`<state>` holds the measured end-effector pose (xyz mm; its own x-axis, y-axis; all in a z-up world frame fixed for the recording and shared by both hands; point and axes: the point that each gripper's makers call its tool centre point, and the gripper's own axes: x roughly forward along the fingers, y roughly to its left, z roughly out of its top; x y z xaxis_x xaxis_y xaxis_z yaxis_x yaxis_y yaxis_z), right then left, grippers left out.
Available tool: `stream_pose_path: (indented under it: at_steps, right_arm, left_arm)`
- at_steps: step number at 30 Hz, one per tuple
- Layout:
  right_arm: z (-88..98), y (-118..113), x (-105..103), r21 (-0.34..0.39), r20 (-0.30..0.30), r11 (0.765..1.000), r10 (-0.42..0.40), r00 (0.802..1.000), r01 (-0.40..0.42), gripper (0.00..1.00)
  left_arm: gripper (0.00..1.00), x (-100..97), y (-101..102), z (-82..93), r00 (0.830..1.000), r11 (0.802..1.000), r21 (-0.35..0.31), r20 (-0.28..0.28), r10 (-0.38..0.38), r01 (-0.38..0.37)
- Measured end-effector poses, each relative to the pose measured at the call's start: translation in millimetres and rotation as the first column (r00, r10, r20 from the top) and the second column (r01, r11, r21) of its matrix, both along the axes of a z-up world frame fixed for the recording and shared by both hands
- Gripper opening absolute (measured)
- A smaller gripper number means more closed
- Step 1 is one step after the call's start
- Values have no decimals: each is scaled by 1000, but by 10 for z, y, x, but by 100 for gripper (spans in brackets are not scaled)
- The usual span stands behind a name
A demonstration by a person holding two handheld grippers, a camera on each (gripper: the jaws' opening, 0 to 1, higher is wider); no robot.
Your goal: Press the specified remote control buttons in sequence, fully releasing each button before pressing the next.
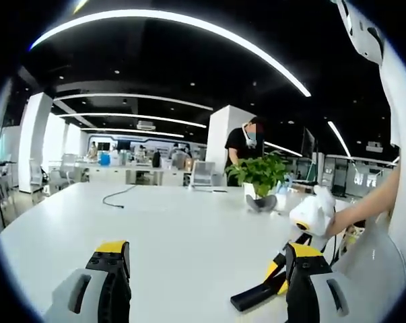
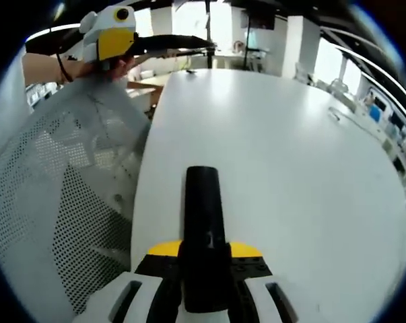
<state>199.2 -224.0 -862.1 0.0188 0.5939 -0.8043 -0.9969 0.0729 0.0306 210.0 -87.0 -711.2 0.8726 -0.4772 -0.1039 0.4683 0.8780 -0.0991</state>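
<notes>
My right gripper (image 2: 204, 282) is clamped on the black remote control (image 2: 203, 229), holding it above the white desk (image 2: 290, 168) near its edge by the mesh chair (image 2: 61, 202). My left gripper (image 1: 206, 282) is spread over the desk; a potted plant (image 1: 260, 176) stands at what looks like the far edge.

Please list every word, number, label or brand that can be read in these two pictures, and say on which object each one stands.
None can be read. The black remote control held in the right tongs shows a plain back. The white table and plant pot carry no lettering. The distant office screens are too blurred.
</notes>
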Motion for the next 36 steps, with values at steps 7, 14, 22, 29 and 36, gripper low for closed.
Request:
stream_pose_path:
  at_steps: [7, 14, 22, 29, 36]
  right_arm:
    - [-4, -7, 39, -5, 5, 1000, 11, 1000, -11, 21]
    - [-3, -12, 86, -11, 18, 999, 31, 999, -31, 21]
    - [-2, -5, 175, -40, 45, 997, 71, 996, -70, 21]
    - [3, -16, 247, -56, 45, 995, 82, 996, -80, 21]
    - [-4, -22, 269, -60, 41, 995, 84, 996, -81, 21]
  left_arm:
    - [100, -1, 24, -9, 1000, 1000, 8, -3, 12, -12]
    - [100, -12, -4, -51, 1000, 1000, 17, -23, -4, 4]
    - [100, -10, 1, -69, 999, 1000, 14, -34, -4, 4]
    - [100, -12, -10, -100, 999, 1000, 28, -49, -9, 11]
    - [99, -12, -4, -124, 998, 1000, 30, -64, -7, 9]
